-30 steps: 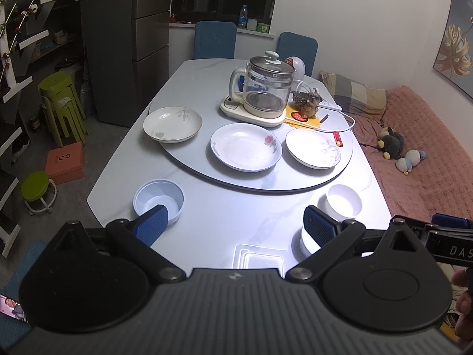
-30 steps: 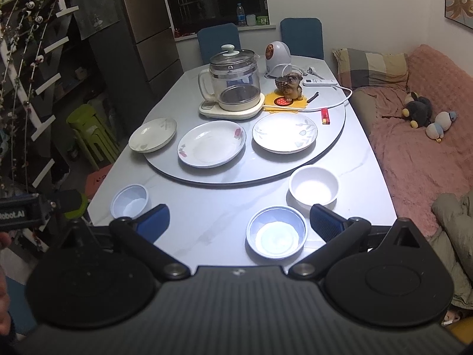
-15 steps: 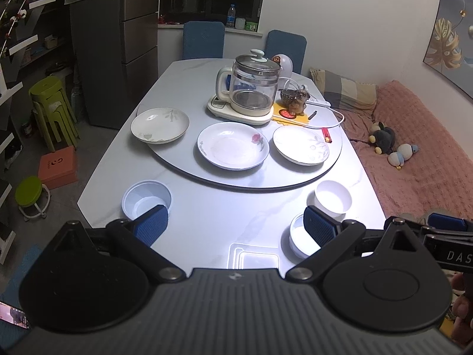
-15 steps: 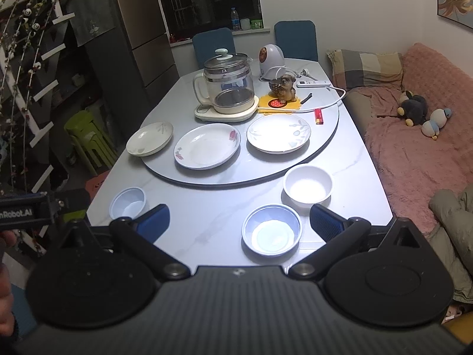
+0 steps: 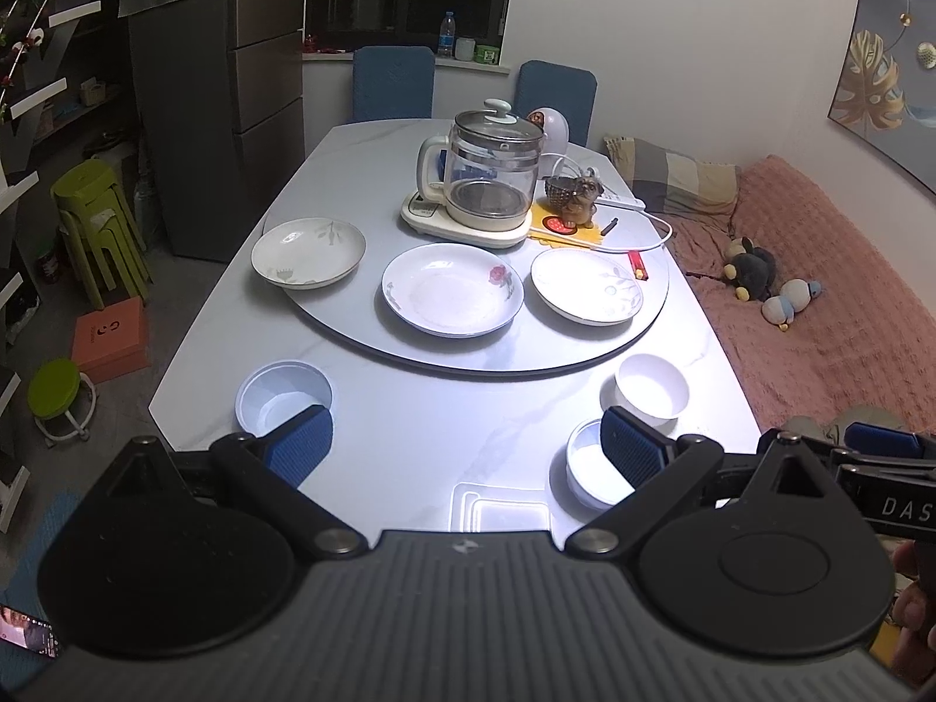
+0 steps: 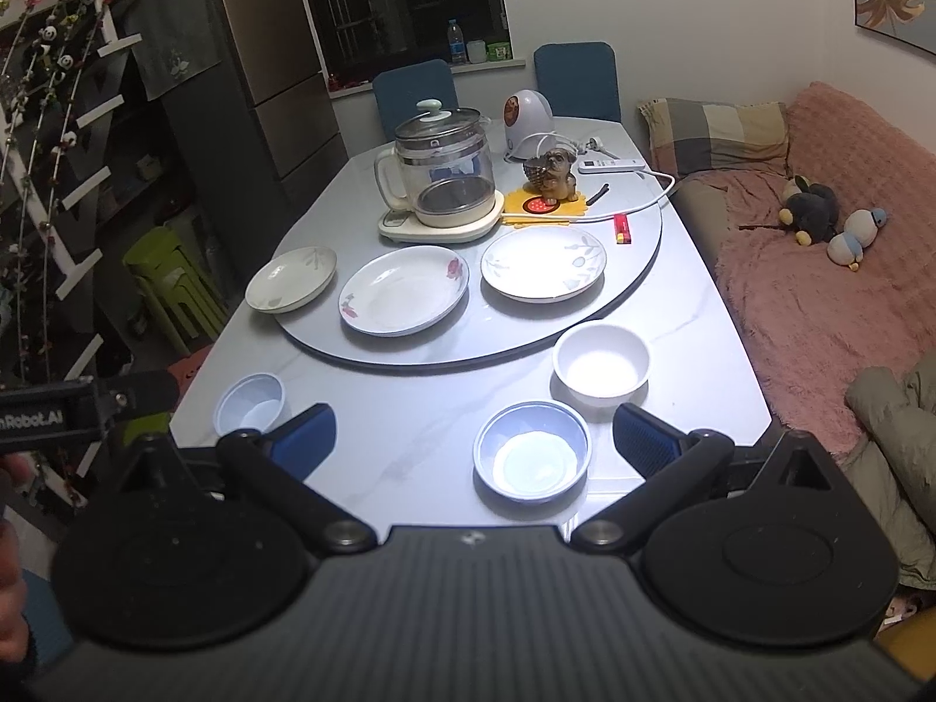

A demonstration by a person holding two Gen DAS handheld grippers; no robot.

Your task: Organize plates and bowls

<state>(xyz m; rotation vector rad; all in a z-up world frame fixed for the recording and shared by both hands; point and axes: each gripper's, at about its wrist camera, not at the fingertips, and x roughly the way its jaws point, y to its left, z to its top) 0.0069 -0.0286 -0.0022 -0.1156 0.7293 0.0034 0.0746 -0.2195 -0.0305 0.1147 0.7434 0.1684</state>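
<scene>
Three plates lie on the grey turntable (image 5: pixel 351 327): a leaf plate (image 5: pixel 308 253) at left, a rose plate (image 5: pixel 452 289) in the middle, a leaf plate (image 5: pixel 587 286) at right. Nearer on the table stand a pale blue bowl (image 5: pixel 283 395) at left, a white bowl (image 5: pixel 652 390) at right and a blue-rimmed bowl (image 6: pixel 531 451) in front of it. My left gripper (image 5: pixel 465 447) is open and empty above the near table edge. My right gripper (image 6: pixel 471 439) is open and empty, held above the blue-rimmed bowl.
A glass kettle (image 5: pixel 494 175) on its base, a dog figurine (image 5: pixel 576 199), a remote (image 6: pixel 611 164) and a white cable sit at the back of the turntable. Two blue chairs stand behind the table. A pink sofa (image 6: pixel 830 292) with plush toys runs along the right.
Both grippers have drawn back and risen slightly, so the table looks smaller and farther. Both stay open and empty. No dish has moved.
</scene>
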